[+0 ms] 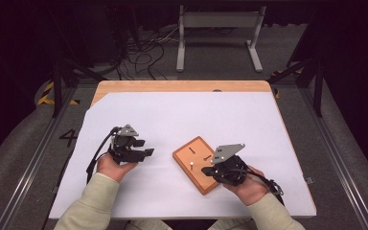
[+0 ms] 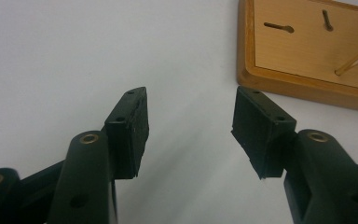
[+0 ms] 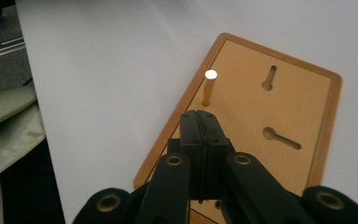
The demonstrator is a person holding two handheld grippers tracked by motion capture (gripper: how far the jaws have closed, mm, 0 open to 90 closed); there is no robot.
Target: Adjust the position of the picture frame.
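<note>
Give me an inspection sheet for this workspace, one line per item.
Surface: wooden table under a white sheet.
Job's things: wooden board with two keyhole slots and one upright peg.
Clutter: nothing seen.
Grippers: left gripper open, holding nothing, beside the board; right gripper shut, holding nothing, over the board near the peg.
Cables: one trails from each gripper; a tangle lies on the floor beyond the table.
Surroundings: grey metal stand, dark frame legs, floor rails.

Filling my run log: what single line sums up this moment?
left gripper: open, empty, over white sheet | right gripper: shut, empty, above flat wooden board | upright wooden peg: standing in board
</note>
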